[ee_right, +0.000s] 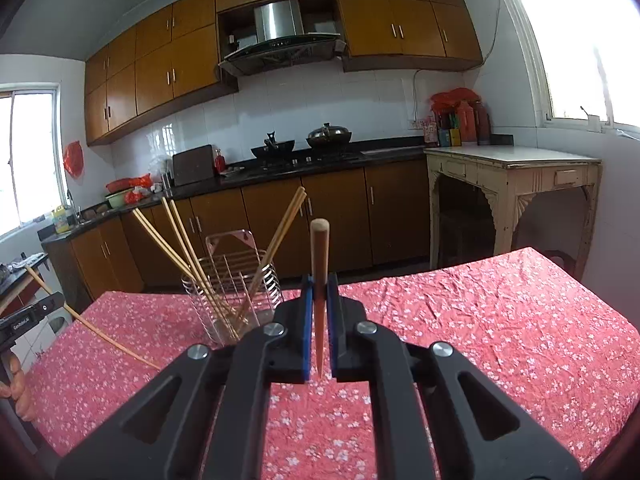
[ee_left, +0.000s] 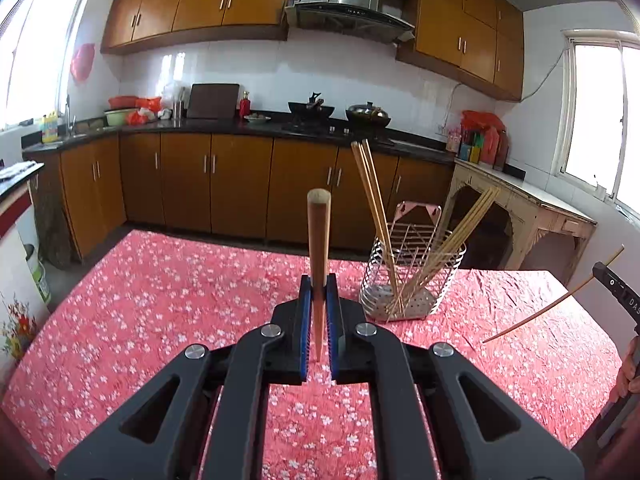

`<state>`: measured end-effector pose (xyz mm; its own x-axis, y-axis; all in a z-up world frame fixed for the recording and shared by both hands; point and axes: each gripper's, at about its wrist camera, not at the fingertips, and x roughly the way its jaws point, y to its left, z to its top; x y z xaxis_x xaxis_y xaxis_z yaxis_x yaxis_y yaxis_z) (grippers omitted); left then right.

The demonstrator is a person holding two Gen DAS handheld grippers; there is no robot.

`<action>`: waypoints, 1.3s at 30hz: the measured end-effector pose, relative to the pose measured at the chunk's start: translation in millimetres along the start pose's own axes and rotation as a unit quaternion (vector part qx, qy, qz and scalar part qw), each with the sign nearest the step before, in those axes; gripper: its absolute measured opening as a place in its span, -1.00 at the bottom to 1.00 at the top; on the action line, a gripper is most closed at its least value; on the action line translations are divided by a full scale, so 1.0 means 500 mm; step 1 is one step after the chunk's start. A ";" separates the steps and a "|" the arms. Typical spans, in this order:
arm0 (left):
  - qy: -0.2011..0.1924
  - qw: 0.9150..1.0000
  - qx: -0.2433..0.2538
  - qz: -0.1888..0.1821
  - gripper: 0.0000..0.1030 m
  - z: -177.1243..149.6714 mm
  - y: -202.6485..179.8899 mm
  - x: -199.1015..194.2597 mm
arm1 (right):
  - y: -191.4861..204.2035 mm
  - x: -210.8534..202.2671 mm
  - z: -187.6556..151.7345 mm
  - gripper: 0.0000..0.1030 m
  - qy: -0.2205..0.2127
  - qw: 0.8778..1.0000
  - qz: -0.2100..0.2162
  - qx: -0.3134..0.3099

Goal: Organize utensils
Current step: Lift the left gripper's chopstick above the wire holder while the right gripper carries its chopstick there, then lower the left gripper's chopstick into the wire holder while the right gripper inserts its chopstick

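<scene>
left gripper [ee_left: 319,300] clenched on thin tan bamboo chopstick [ee_left: 318,256], seen end-on; right gripper [ee_right: 319,300] likewise grasping its own chopstick [ee_right: 319,276]. silver wire utensil holder [ee_left: 408,280] (several chopsticks inside, leaning) stands far on red floral tablecloth [ee_left: 160,300].

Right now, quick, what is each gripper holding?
Left gripper: shut on a chopstick.
Right gripper: shut on a chopstick.

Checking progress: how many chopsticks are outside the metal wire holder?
2: one brown wooden chopstick clamped in the left gripper, another in the right gripper.
</scene>
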<state>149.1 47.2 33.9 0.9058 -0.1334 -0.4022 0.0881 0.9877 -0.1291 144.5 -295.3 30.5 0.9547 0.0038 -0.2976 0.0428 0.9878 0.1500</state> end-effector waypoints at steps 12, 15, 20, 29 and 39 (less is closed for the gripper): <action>-0.005 1.000 0.010 0.001 -0.86 0.046 -0.017 0.005 | 0.021 0.009 0.065 -0.85 -0.019 1.000 0.014 0.001; -0.021 1.000 0.013 -0.007 -0.86 0.094 -0.027 -0.004 | 0.030 -0.001 0.127 -0.85 -0.042 0.999 0.029 0.000; -0.063 0.998 0.015 -0.026 -0.86 0.215 -0.079 -0.020 | 0.057 0.004 0.247 -0.85 -0.074 0.994 0.073 0.019; -0.073 0.996 -0.012 -0.049 -0.86 0.320 -0.155 0.067 | 0.104 0.163 0.306 -0.85 -0.041 0.994 0.099 0.022; -0.005 0.998 -0.005 -0.056 -0.86 0.261 -0.165 0.186 | 0.109 0.279 0.238 -0.85 0.037 0.991 0.126 0.036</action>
<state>280.1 -35.8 125.6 0.8949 -0.2412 -0.3754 0.1845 0.9660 -0.1809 314.8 -259.5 109.4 0.9135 0.2633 -0.3103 -0.1710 0.9402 0.2945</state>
